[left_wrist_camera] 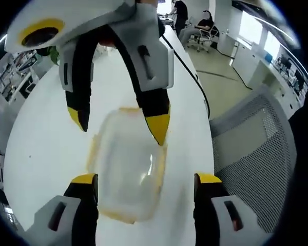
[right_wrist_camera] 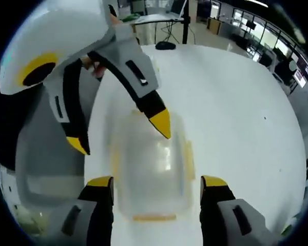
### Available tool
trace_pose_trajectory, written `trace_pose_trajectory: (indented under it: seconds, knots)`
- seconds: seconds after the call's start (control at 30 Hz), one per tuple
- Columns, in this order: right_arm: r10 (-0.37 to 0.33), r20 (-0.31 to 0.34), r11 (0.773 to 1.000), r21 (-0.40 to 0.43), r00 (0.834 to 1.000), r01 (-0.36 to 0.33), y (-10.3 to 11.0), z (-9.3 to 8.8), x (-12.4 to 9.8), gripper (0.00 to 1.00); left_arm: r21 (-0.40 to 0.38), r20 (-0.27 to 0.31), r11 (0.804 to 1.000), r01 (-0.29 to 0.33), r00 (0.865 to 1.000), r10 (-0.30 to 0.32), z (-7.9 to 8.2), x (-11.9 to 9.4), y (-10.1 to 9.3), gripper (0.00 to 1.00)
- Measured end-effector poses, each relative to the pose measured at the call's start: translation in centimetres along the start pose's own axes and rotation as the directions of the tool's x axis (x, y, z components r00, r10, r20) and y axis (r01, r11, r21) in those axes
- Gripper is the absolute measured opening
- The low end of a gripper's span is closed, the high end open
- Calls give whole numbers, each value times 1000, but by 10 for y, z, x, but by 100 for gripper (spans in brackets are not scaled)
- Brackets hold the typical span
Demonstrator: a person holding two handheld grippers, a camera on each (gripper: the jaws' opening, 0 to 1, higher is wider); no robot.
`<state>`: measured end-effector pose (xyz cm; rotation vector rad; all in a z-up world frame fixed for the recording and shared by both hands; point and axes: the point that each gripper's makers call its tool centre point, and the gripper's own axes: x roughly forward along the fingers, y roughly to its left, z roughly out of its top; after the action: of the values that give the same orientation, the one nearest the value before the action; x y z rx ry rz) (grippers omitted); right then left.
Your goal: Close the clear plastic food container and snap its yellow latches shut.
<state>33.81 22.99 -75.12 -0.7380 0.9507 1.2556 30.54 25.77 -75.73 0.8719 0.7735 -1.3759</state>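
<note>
Tabletop (left_wrist_camera: 46, 148): white, bare on both long sides of the container (left_wrist_camera: 127, 169); passage open there. Above container: both tools face each other, right tool (left_wrist_camera: 120, 123) and left tool (right_wrist_camera: 124, 134) with jaws spread, crowding overhead access. Off one tabletop edge: mesh chair (left_wrist_camera: 251, 148), close alongside.

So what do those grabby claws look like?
Each gripper has a white plastic body with black fingers ending in bright yellow tips. The right gripper, seen in the left gripper view, and the left gripper, seen in the right gripper view, carry a white box with a yellow ring.
</note>
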Motion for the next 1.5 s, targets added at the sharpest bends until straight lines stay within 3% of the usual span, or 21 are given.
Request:
trace_pose_trajectory:
  seconds: [0.33, 0.6, 0.7, 0.93, 1.13, 1.2, 1.37, 1.5]
  knots:
    - [-1, -14, 999, -45, 1000, 0, 11, -11, 6, 80, 35, -14, 999, 15, 1000, -14, -1, 1, 11, 82]
    - [-6, -34, 999, -45, 999, 4, 13, -23, 11, 80, 64, -76, 997, 52, 996, -47, -18, 11, 13, 82]
    - [-12, -48, 999, -53, 999, 9, 12, -28, 14, 80, 118, -83, 993, 27, 996, -18, -19, 13, 18, 81]
    - [-41, -94, 996, -84, 995, 33, 3, -37, 22, 80, 138, -97, 990, 2, 995, 11, -18, 14, 25, 80]
    - [-48, -112, 996, -78, 993, 39, 2, -41, 27, 79, 213, -152, 977, -17, 987, 51, -29, 24, 38, 84]
    - [-52, -117, 996, -84, 992, 43, 1, -41, 28, 79, 215, -166, 977, 7, 986, 29, -32, 29, 37, 85]
    - [-51, -113, 997, -58, 992, 45, -2, -41, 29, 77, 237, -173, 971, -4, 984, 47, -33, 33, 38, 84]
    - [-50, -107, 998, -52, 993, 44, -2, -41, 30, 77, 213, -175, 975, -68, 979, 107, -31, 32, 47, 77]
